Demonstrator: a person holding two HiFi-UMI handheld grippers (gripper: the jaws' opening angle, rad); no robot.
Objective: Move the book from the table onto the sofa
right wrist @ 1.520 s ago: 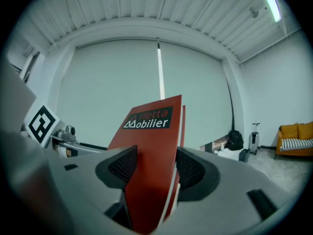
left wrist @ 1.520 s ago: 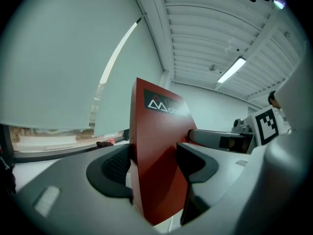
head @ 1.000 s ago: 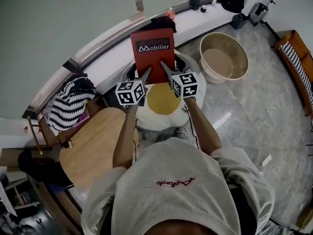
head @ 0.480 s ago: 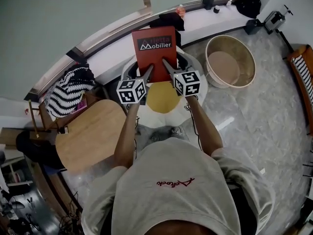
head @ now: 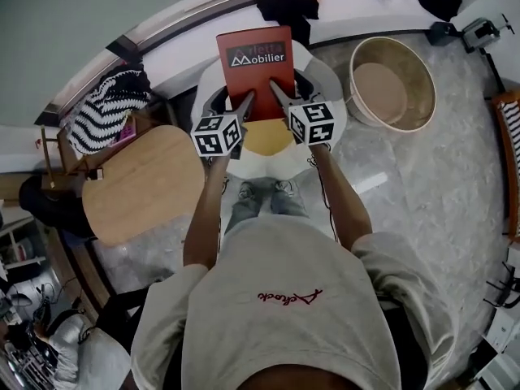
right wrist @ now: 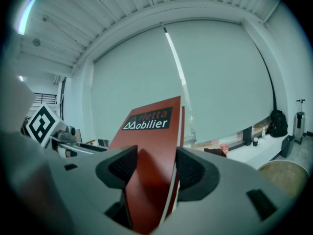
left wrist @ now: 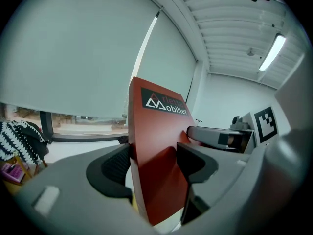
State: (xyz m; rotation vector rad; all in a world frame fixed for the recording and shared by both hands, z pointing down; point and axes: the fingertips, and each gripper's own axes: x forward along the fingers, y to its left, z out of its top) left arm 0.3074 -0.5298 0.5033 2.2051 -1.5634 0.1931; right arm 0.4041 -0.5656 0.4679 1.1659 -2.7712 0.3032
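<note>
Left gripper [left wrist: 155,165] and right gripper [right wrist: 155,173] each pinch the near edge of the red book [head: 256,71]. They hold it in the air over the white round seat [head: 331,78] and its yellow cushion [head: 264,139]. The wooden worktop [head: 138,185] is off to the left.

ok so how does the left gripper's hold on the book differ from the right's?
The left gripper clamps the red book at its lower left corner, the right gripper at its lower right corner. The left gripper sits by the spine, the right gripper by the page edges. Shared: both are shut on the book near its bottom edge.
</note>
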